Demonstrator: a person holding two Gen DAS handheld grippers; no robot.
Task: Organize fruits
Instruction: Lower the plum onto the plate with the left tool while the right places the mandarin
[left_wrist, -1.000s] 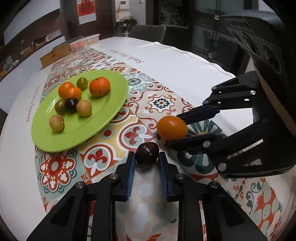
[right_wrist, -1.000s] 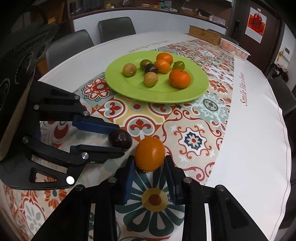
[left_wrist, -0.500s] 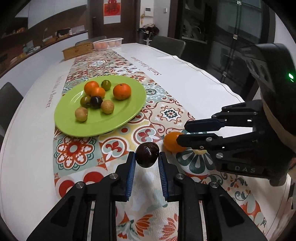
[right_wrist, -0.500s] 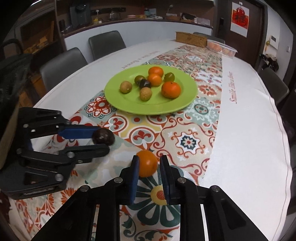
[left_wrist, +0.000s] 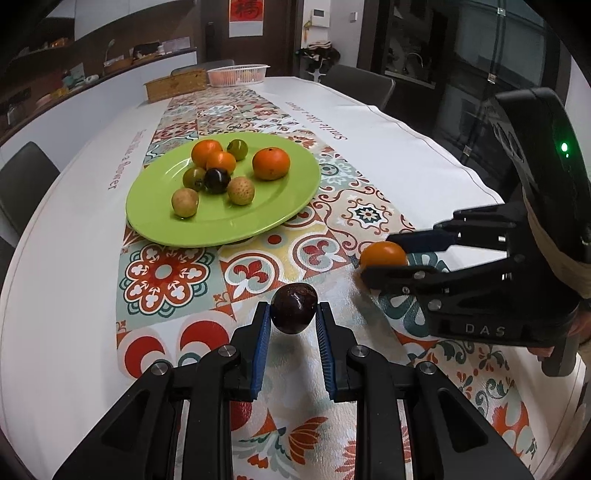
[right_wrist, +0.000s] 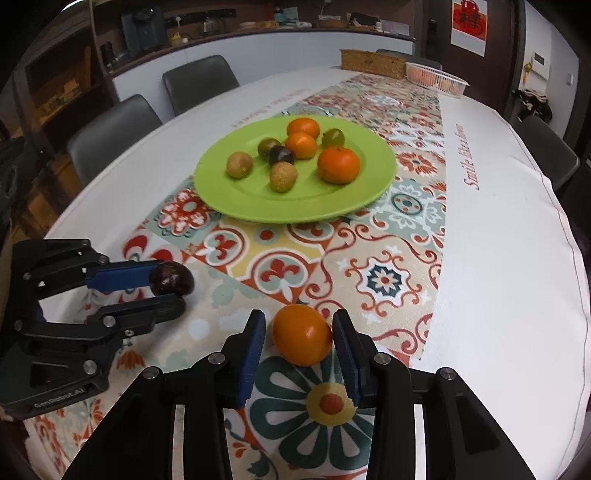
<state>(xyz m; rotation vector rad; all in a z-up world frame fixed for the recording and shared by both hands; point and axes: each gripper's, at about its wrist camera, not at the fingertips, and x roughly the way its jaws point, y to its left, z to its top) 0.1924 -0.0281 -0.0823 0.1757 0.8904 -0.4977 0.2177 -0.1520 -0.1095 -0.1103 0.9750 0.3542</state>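
Dark fruit (left_wrist: 294, 308): roundish, no clear long axis; pinched at left gripper (left_wrist: 293, 325) tips, lifted off cloth.
Orange (right_wrist: 302, 339): roundish, between right gripper (right_wrist: 298, 341) pads; jaws opening, gap at left pad.
Plate (left_wrist: 295, 206): far-left, well apart.

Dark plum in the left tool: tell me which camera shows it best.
The left wrist view: the dark plum sits centered and close, pinched between that tool's blue pads. The right wrist view shows it smaller, at the left edge, partly hidden by a finger.
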